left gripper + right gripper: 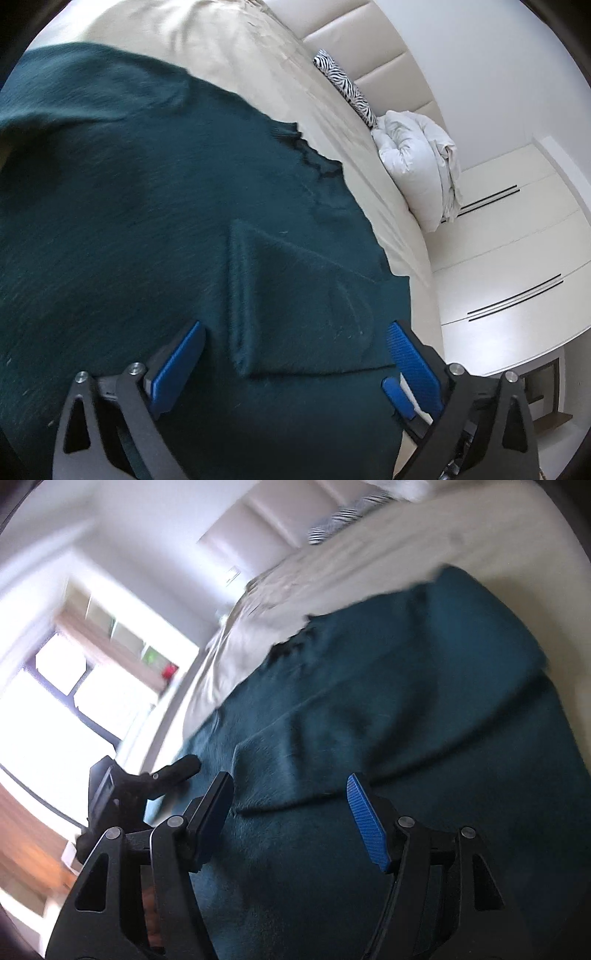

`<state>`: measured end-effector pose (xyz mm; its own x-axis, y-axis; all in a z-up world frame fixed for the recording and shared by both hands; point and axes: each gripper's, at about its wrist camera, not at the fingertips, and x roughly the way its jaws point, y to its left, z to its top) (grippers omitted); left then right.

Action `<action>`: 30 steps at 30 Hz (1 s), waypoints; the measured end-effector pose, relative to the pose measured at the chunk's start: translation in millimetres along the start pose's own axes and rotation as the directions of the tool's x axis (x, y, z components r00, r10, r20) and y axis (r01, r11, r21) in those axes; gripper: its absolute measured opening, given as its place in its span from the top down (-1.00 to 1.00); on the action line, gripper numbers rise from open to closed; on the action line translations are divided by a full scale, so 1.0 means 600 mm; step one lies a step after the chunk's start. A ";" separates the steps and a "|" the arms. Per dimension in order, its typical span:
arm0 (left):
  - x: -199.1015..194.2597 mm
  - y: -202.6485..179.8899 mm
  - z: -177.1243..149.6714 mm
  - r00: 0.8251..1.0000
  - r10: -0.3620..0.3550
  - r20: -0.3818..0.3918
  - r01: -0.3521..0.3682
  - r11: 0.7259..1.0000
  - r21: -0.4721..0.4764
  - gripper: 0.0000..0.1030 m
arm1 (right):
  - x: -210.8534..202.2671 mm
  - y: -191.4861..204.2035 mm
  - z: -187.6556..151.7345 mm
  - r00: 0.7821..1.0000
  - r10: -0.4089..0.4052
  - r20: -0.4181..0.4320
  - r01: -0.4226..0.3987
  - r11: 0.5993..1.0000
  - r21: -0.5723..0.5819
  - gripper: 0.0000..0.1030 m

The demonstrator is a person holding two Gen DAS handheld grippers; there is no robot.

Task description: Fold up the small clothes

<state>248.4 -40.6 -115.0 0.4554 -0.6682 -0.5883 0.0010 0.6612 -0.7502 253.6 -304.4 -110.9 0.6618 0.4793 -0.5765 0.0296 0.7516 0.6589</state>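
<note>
A dark green knitted garment point(155, 206) lies spread on a cream bed point(236, 55). A folded-over flap of it point(295, 302) sits between my left gripper's blue pads. My left gripper point(295, 332) is open and empty, just above the flap. In the right wrist view the same garment point(406, 686) fills the frame with a raised fold point(332, 760) across it. My right gripper point(291, 786) is open and empty above that fold. The other gripper's black tip point(177, 768) rests at the garment's left edge.
A zebra-striped cushion point(347, 88) and a white pillow point(417, 162) lie by the padded headboard point(369, 40). White wardrobe doors point(509, 251) stand beyond the bed. In the right wrist view a bright window point(55, 709) and a shelf point(118, 642) are at the left.
</note>
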 end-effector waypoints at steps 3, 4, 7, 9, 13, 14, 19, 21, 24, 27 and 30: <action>0.024 -0.017 0.006 0.997 0.066 -0.040 -0.065 0.998 0.025 -0.52 | -0.032 -0.054 0.008 0.997 0.048 0.056 -0.056 0.987 0.150 -0.24; 0.032 -0.022 0.006 0.994 0.092 -0.054 -0.090 0.995 0.040 -0.48 | -0.036 -0.068 0.010 0.996 0.054 0.068 -0.066 0.981 0.184 -0.24; 0.054 -0.040 0.008 0.982 0.168 -0.080 -0.158 0.980 0.117 -0.47 | -0.044 -0.110 0.013 0.994 0.070 0.087 -0.092 0.955 0.282 -0.24; 0.062 -0.049 0.013 0.974 0.207 -0.087 -0.192 0.970 0.152 -0.28 | -0.046 -0.126 0.014 0.992 0.081 0.099 -0.108 0.941 0.320 -0.24; 0.074 -0.045 0.026 0.964 0.245 -0.107 -0.224 0.959 0.175 0.59 | -0.042 -0.144 0.011 0.989 0.094 0.116 -0.130 0.924 0.359 -0.24; 0.075 -0.044 0.030 0.962 0.252 -0.105 -0.230 0.955 0.189 0.62 | -0.042 -0.147 0.010 0.989 0.092 0.113 -0.127 0.924 0.362 -0.24; 0.039 -0.067 0.038 0.967 0.252 -0.039 -0.233 0.935 0.267 0.74 | -0.038 -0.153 0.008 0.988 0.093 0.121 -0.133 0.916 0.378 -0.23; 0.020 -0.084 0.049 0.972 0.233 0.015 -0.226 0.927 0.299 0.75 | -0.041 -0.157 0.008 0.987 0.095 0.133 -0.141 0.909 0.393 -0.23; -0.010 -0.098 0.077 0.968 0.221 0.121 -0.249 0.912 0.325 0.81 | -0.036 -0.162 0.016 0.985 0.101 0.139 -0.151 0.896 0.418 -0.24; -0.026 -0.095 0.106 0.949 0.233 0.213 -0.296 0.891 0.345 0.89 | -0.022 -0.164 0.034 0.986 0.096 0.135 -0.146 0.885 0.441 -0.24; -0.015 -0.056 0.133 0.944 0.253 0.213 -0.311 0.900 0.306 0.89 | -0.005 -0.183 0.053 0.986 0.083 0.144 -0.145 0.854 0.499 -0.21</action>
<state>315.1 -29.7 -60.5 0.6196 -0.3905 -0.6809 0.1318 0.9069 -0.4002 272.5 -402.8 -166.1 0.7632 0.4695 -0.4439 0.3031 0.3466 0.8877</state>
